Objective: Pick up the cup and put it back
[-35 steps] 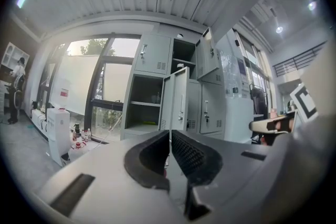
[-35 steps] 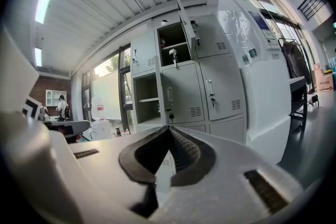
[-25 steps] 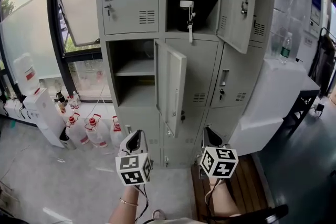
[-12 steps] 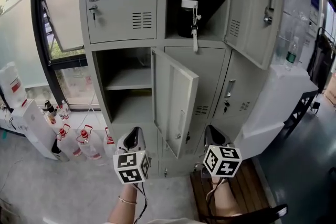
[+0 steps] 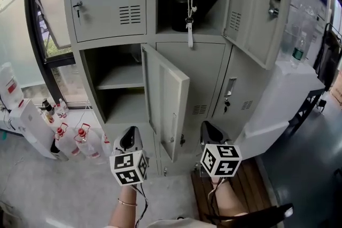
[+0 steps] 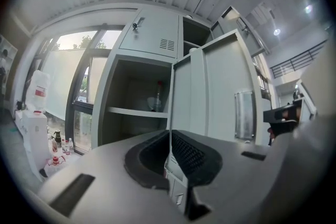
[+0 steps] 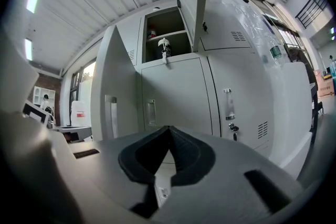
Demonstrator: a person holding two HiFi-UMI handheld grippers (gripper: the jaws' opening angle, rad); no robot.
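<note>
Both grippers empty before the locker; cup untouched.
The left gripper (image 5: 130, 138) and right gripper (image 5: 212, 133) each have their jaws pressed together on nothing. The cup (image 5: 181, 10), dark with a white lid, stands in the open upper compartment of the locker (image 5: 107, 8), well above both grippers.

Grey left tongs (image 5: 130, 135); checkered marker cube (image 5: 129, 167); thin bracelet (image 5: 126, 202)

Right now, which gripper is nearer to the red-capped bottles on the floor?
Left. The left gripper is just right of the red-capped bottles; the right gripper is farther right, past the open locker door.
</note>
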